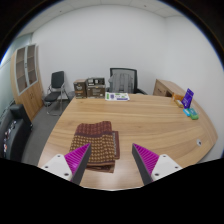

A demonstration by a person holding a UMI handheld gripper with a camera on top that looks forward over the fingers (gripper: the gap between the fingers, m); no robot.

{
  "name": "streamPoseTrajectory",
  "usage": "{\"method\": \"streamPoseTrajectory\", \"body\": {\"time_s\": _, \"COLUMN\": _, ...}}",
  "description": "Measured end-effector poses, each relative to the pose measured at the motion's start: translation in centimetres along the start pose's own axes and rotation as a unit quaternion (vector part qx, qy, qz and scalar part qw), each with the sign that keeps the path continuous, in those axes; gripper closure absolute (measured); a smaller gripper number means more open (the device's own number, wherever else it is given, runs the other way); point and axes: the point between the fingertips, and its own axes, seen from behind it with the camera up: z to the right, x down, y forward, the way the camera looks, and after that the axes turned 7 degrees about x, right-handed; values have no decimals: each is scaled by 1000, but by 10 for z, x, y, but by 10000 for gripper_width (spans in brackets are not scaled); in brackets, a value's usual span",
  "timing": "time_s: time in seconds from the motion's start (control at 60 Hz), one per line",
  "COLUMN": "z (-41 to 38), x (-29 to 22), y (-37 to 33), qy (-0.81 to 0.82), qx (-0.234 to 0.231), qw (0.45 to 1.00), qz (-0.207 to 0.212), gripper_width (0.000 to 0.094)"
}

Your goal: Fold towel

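A brown checked towel (95, 142) lies folded on the wooden table (150, 125), just ahead of my left finger. My gripper (112, 160) hangs above the table's near edge, open and empty, with bare tabletop between its two purple pads. The left fingertip (79, 156) overlaps the towel's near right corner in view. The right fingertip (148, 157) is over bare wood, well apart from the towel.
A purple item (187, 97) and a small teal object (190, 113) sit at the table's far right. Papers (117, 96) lie at the far edge. A black office chair (122, 79) and another chair (57, 84) stand beyond, with cabinets (27, 80) at the left.
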Motion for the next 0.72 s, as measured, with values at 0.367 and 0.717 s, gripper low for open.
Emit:
{"method": "streamPoseTrajectory", "body": {"time_s": 0.367, "z": -13, "x": 26, "y": -156, "qy": 2, "qx": 28, "qw": 999, "qz": 38, "gripper_width": 74}}
{"method": "streamPoseTrajectory", "body": {"time_s": 0.717, "z": -21, "x": 26, "y": -205, "qy": -1, "qx": 32, "qw": 997, "qz": 64, "gripper_width": 77}}
